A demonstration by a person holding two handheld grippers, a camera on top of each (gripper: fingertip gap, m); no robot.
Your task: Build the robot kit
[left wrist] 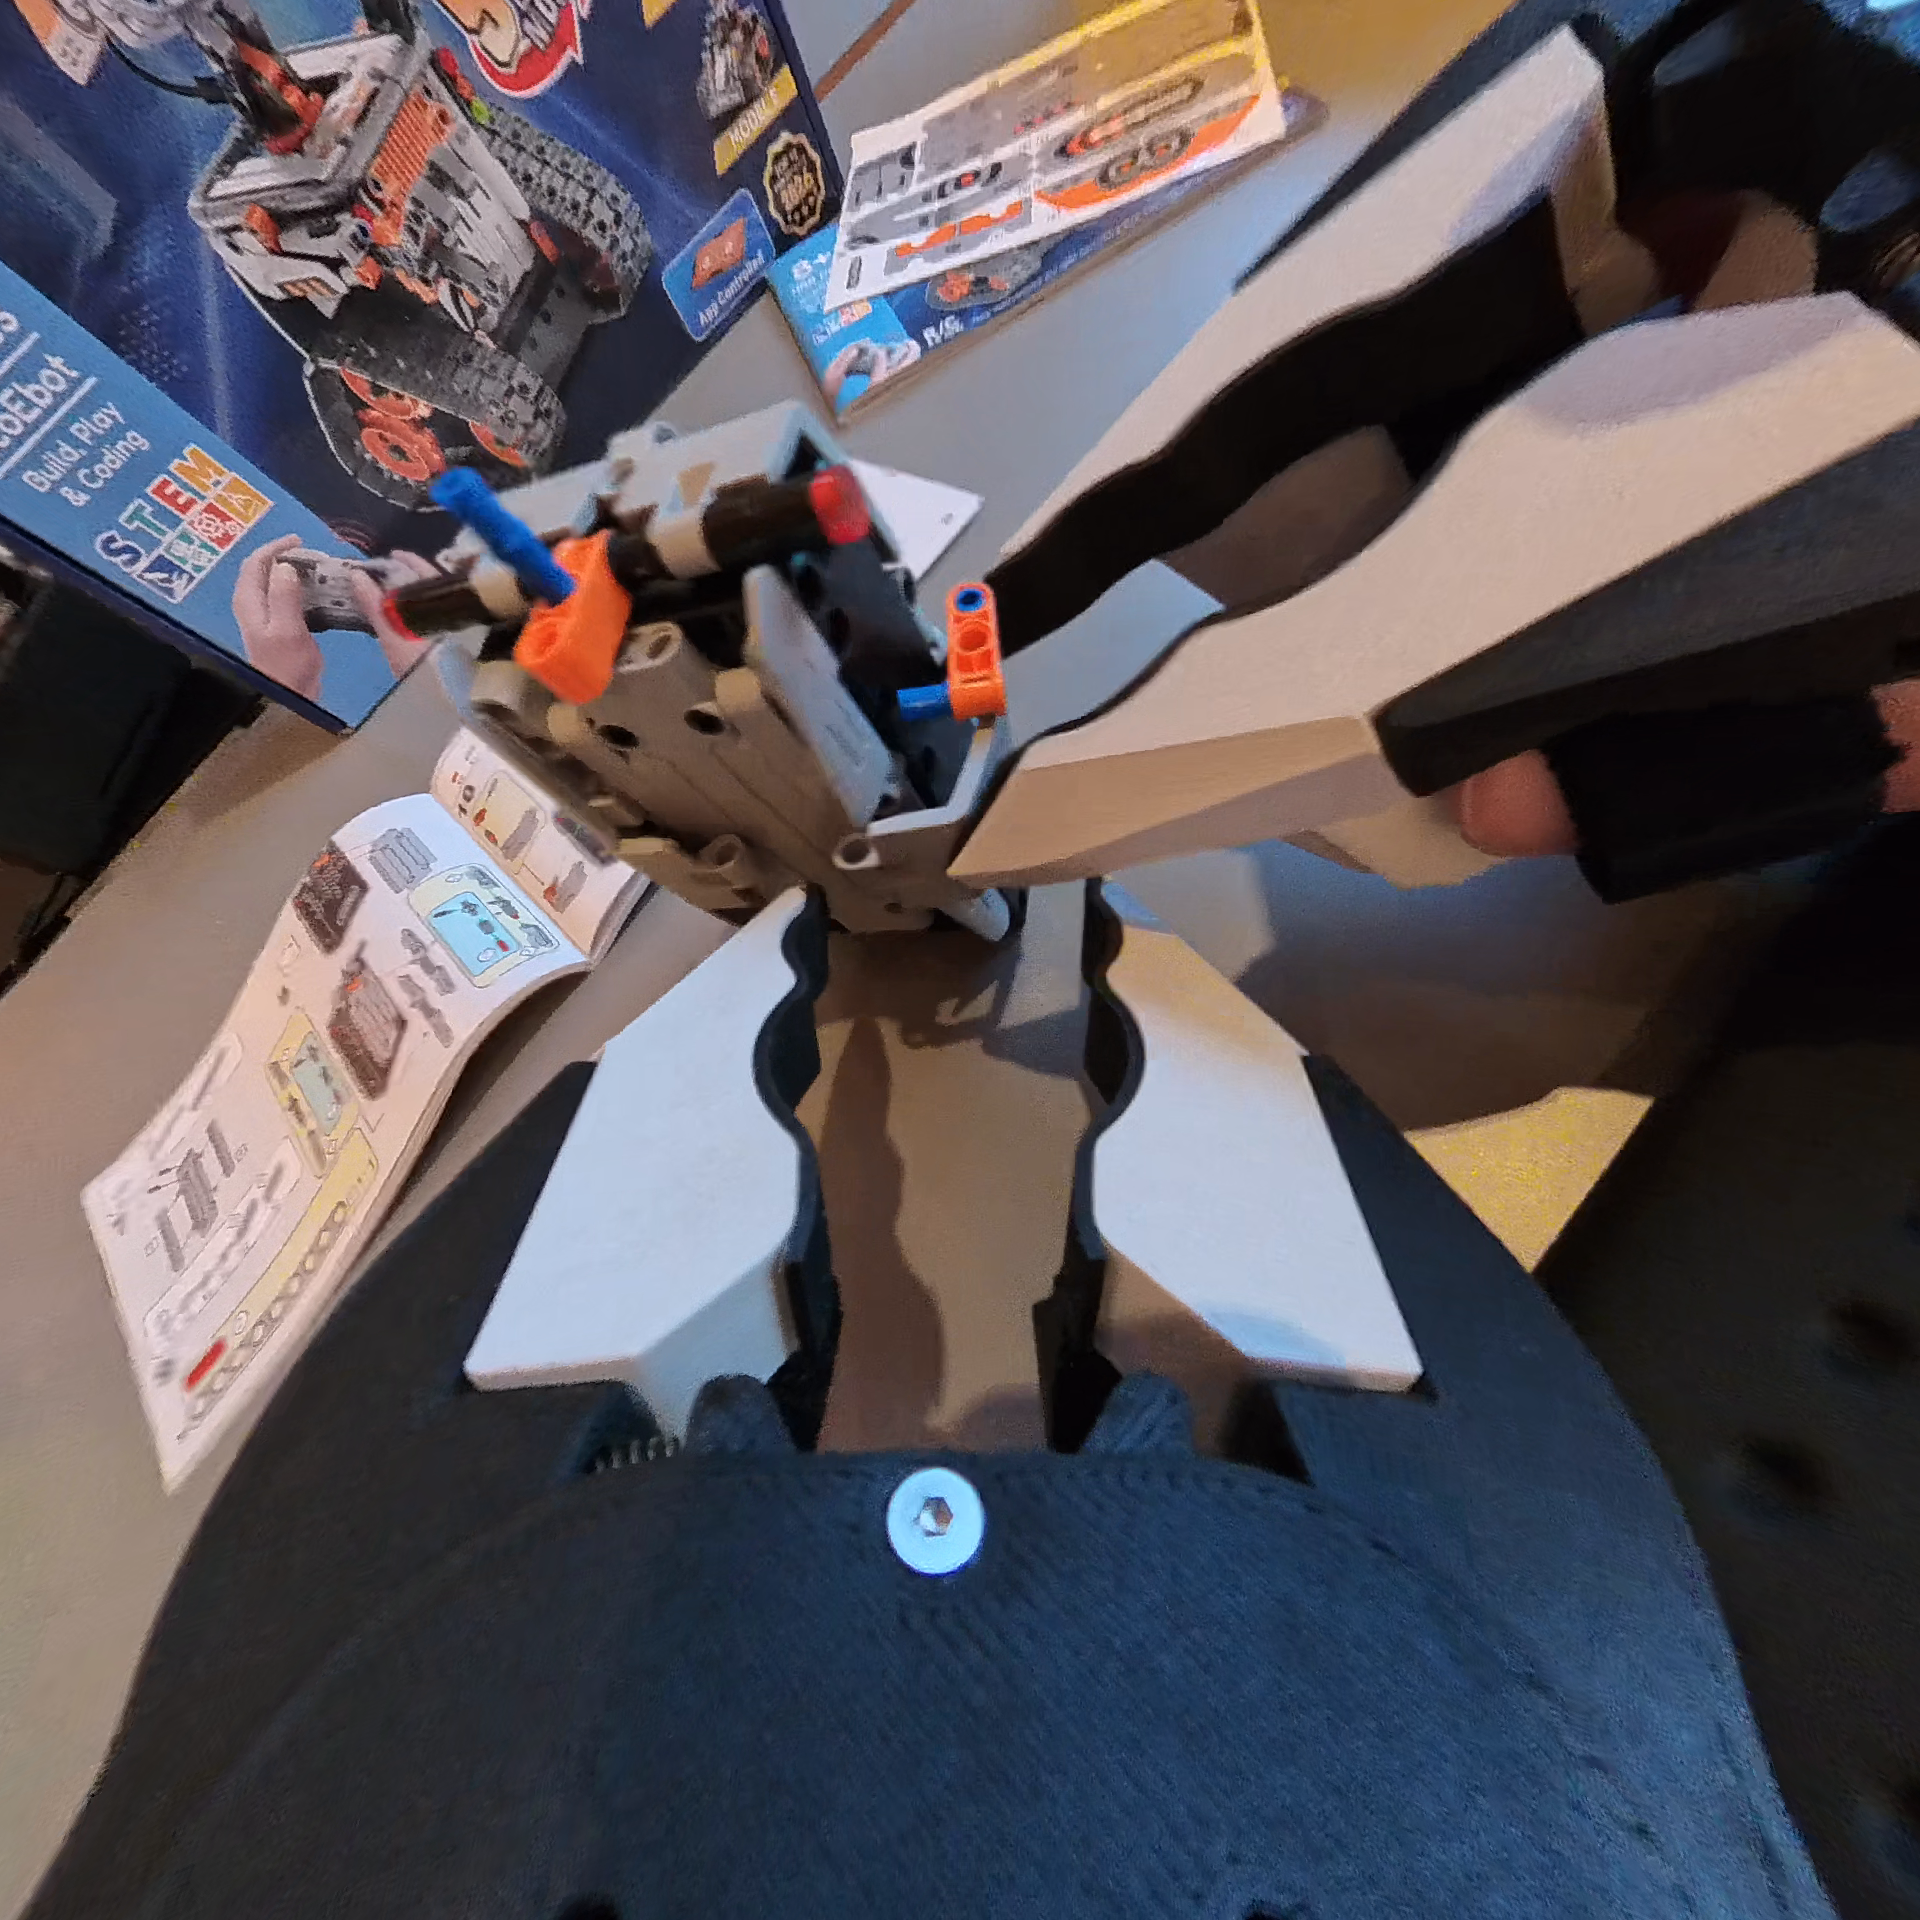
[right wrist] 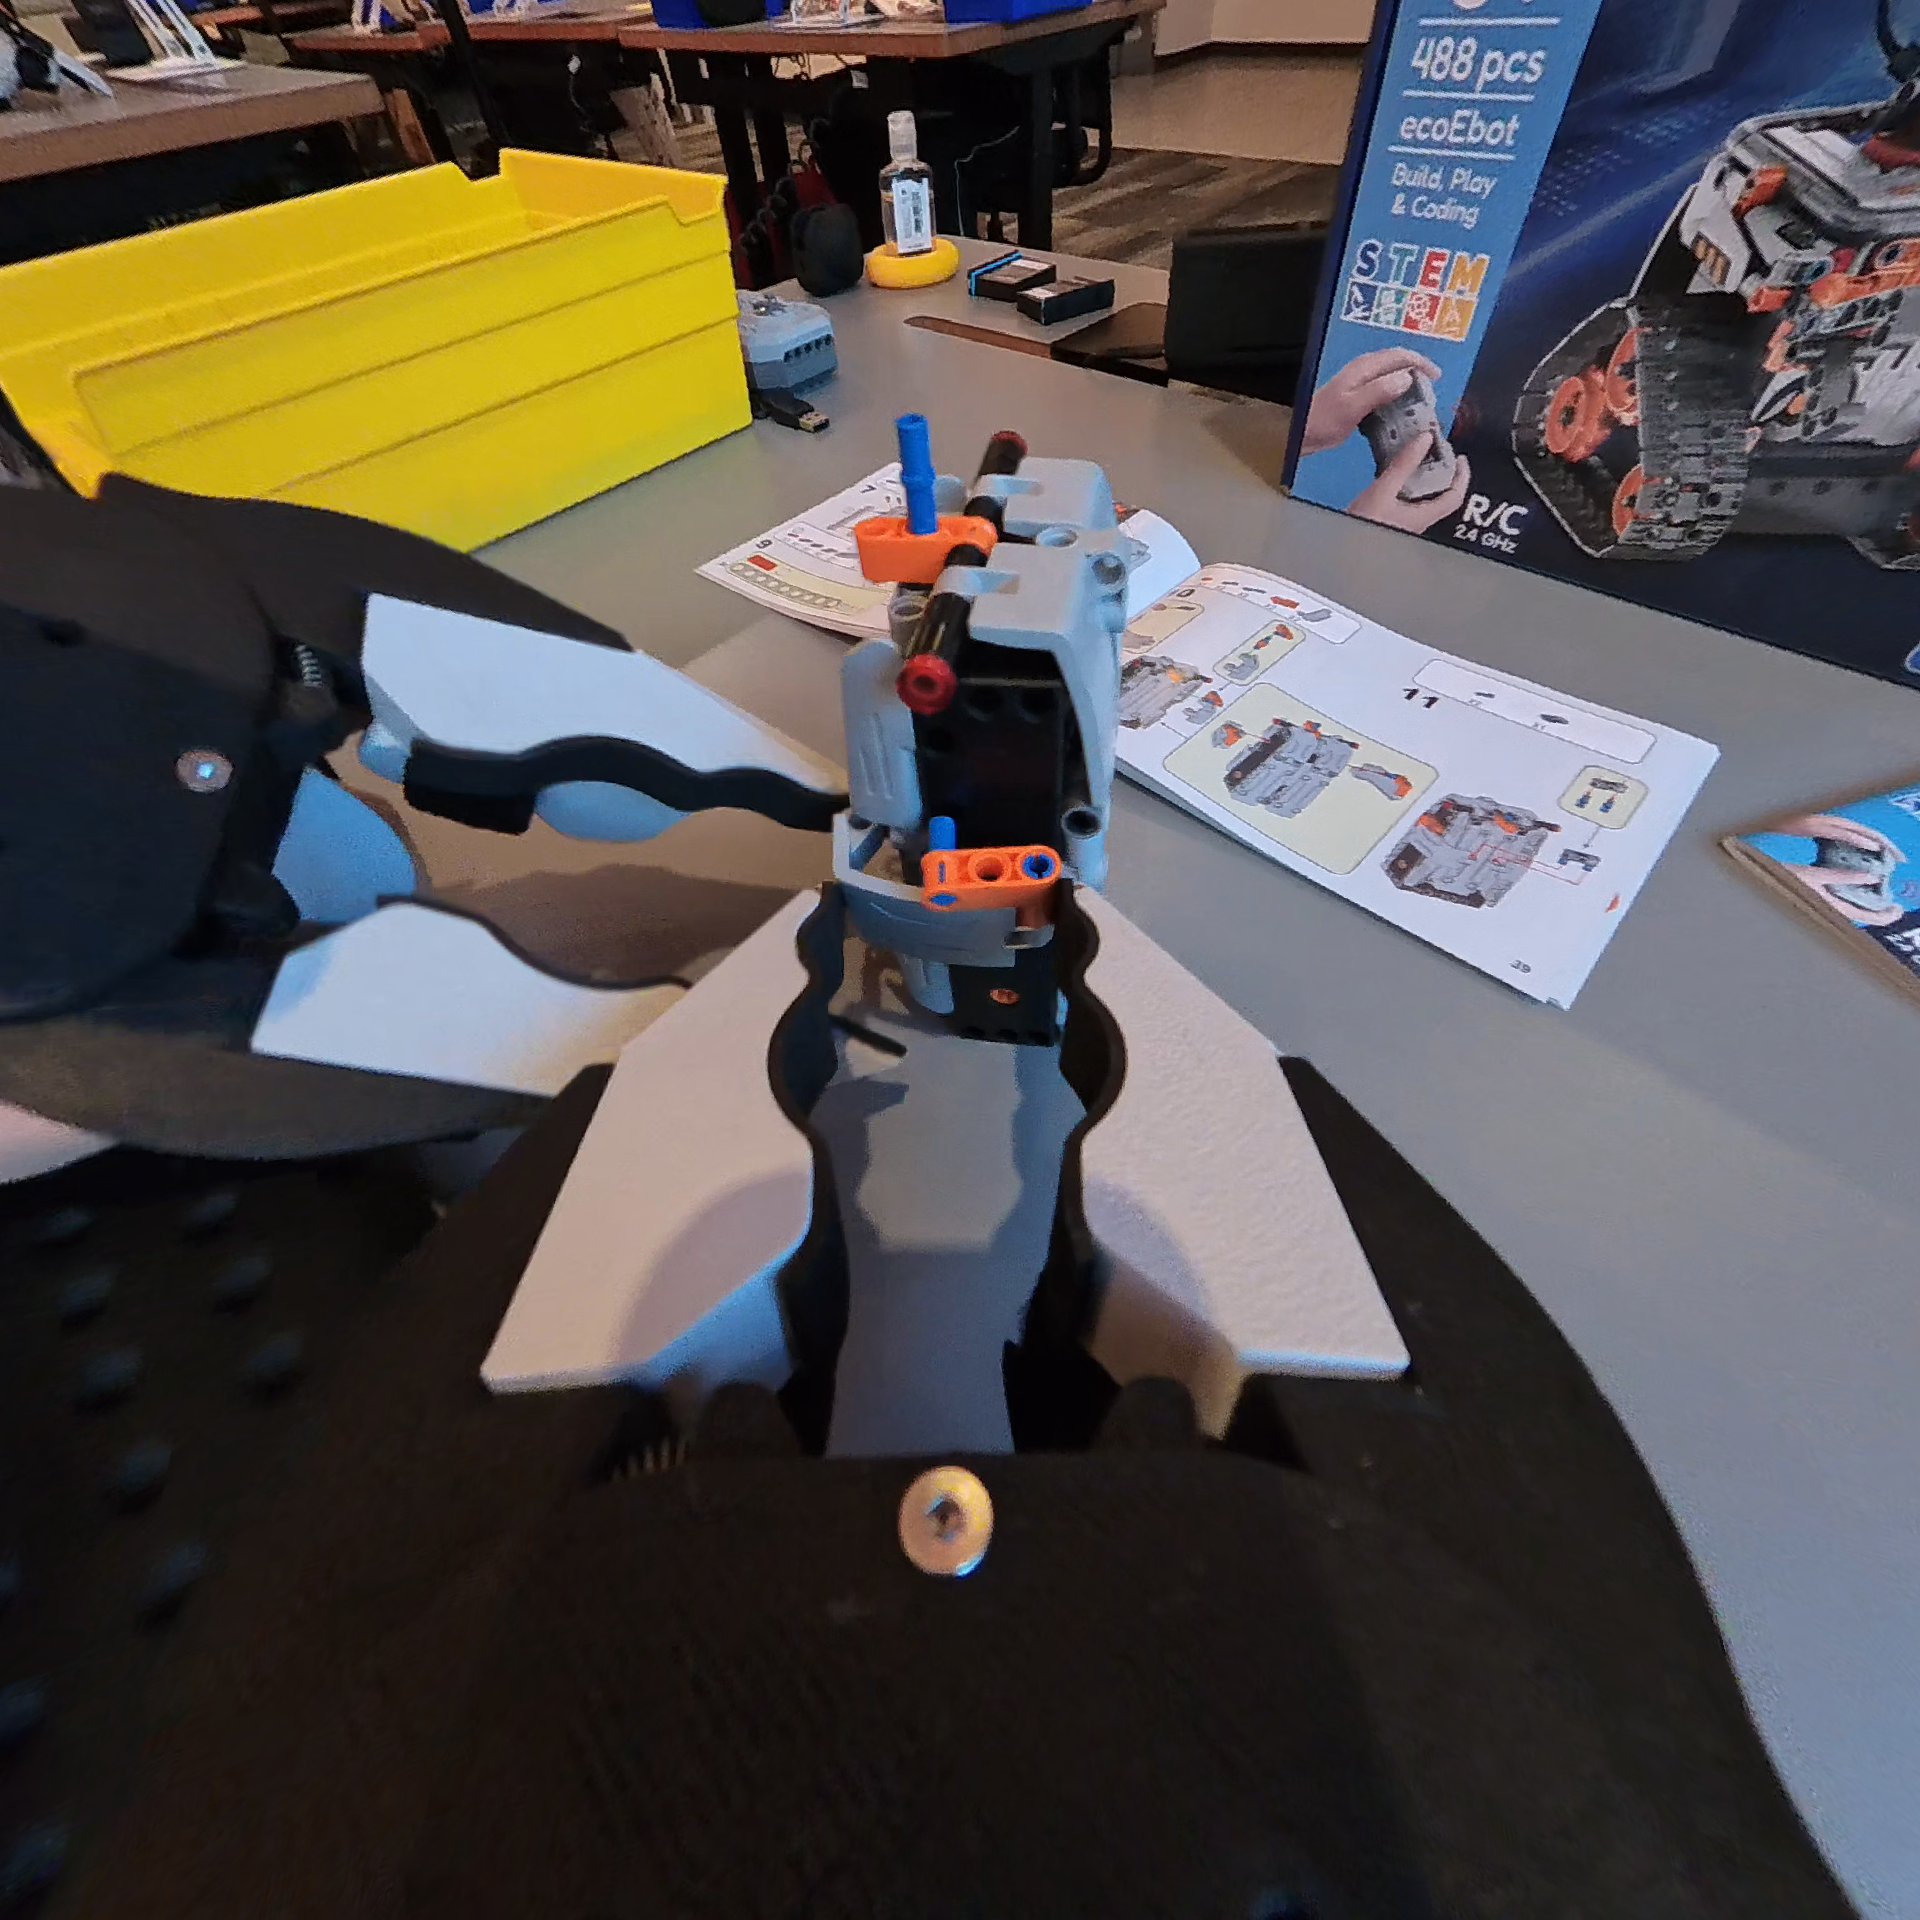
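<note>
A grey and black brick assembly [right wrist: 997, 644] with orange connectors, blue pins and a black axle with red ends stands tilted above the grey table [right wrist: 1558, 1195]. My right gripper [right wrist: 951, 904] is shut on its lower end. In the left wrist view the assembly [left wrist: 727, 727] sits at the tips of my left gripper [left wrist: 945, 909], whose jaws stand apart around its bottom; the left fingertip touches it and a gap shows on the right. My right gripper [left wrist: 977, 727] comes in there from the right. My left gripper [right wrist: 764, 888] comes in from the left in the right wrist view.
An open instruction booklet [right wrist: 1403, 769] lies under and beyond the assembly. A blue kit box [right wrist: 1610, 260] stands at the back right. A yellow bin [right wrist: 395, 343] stands at the back left, with a grey hub [right wrist: 784, 338] and a bottle [right wrist: 906, 197] behind. Leaflets [left wrist: 1039, 156] lie farther off. Only a small space, under 4 cm, lies between the two pairs of fingers.
</note>
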